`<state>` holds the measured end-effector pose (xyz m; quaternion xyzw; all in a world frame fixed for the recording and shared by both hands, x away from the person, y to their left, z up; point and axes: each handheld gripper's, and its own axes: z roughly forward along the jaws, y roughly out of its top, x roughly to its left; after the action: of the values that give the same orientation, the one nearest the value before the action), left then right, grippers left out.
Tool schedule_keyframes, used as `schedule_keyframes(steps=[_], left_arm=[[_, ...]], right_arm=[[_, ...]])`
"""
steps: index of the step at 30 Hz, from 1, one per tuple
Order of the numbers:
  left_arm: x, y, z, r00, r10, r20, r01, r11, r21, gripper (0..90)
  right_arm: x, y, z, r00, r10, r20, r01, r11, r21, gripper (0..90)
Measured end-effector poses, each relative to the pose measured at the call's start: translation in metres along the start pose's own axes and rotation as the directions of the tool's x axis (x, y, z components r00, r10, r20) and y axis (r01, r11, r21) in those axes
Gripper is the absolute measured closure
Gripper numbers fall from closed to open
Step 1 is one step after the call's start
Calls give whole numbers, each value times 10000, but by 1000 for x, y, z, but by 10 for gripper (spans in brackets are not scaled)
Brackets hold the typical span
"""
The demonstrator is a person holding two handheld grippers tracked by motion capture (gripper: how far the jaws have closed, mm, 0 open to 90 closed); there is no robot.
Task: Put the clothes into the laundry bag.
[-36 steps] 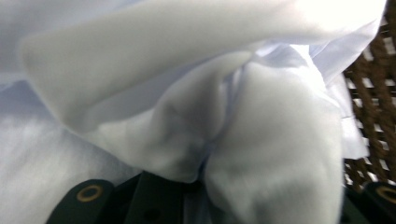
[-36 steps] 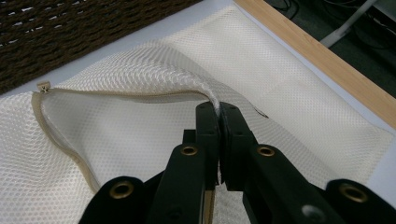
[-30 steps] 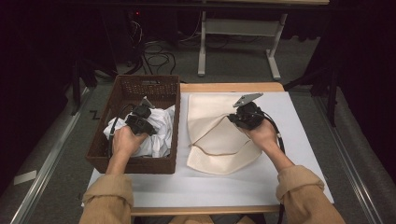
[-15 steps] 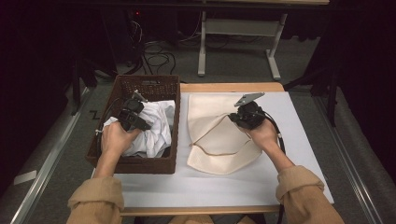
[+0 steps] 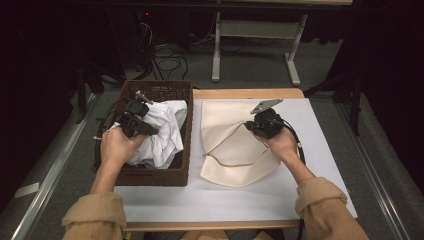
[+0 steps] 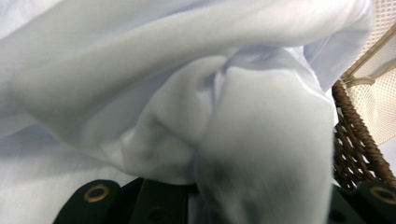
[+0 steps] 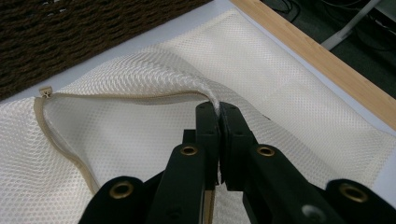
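Note:
A crumpled white cloth (image 5: 162,132) lies in a brown wicker basket (image 5: 155,175) at the table's left. My left gripper (image 5: 148,130) is raised over the basket and shut on a bunch of this cloth. In the left gripper view the white cloth (image 6: 187,93) drapes over the jaws and hides their tips. A cream mesh laundry bag (image 5: 235,160) lies flat on the white table top to the right of the basket. My right gripper (image 7: 218,109) is shut on the upper edge of the bag's zipped mouth and holds it lifted, so the mesh bag (image 7: 116,154) gapes toward the basket.
The wicker basket's wall (image 7: 70,37) stands close beside the bag's mouth; the zipper pull (image 7: 45,91) lies at the opening's end. White table surface (image 5: 210,205) runs toward the person. The wooden table edge (image 5: 250,93) is at the back, with a metal frame (image 5: 255,45) and cables on the floor beyond.
The left hand has risen and shifted left over the basket, pulling the white cloth up with it. The right gripper and the bag have stayed put.

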<state>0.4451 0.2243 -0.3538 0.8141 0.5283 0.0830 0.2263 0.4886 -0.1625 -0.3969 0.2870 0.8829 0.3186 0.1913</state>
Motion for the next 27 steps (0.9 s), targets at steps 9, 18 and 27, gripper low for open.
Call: schedule_keyframes(steps=[9, 18, 27], left_arm=[[-7, -2, -21, 9997, 197, 176, -189, 9989, -438, 747], [-19, -3, -26, 9965, 641, 543, -603, 9958, -691, 746], [-34, -2, -39, 9891, 1117, 955, -1016, 9893, -1049, 746]], right_arm=[[0, 1, 1, 10000, -12, 3, 12, 10000, -5, 879], [-1, 0, 1, 10000, 36, 17, -36, 10000, 26, 880], [-1, -1, 0, 9999, 130, 33, -130, 9999, 10, 880]])
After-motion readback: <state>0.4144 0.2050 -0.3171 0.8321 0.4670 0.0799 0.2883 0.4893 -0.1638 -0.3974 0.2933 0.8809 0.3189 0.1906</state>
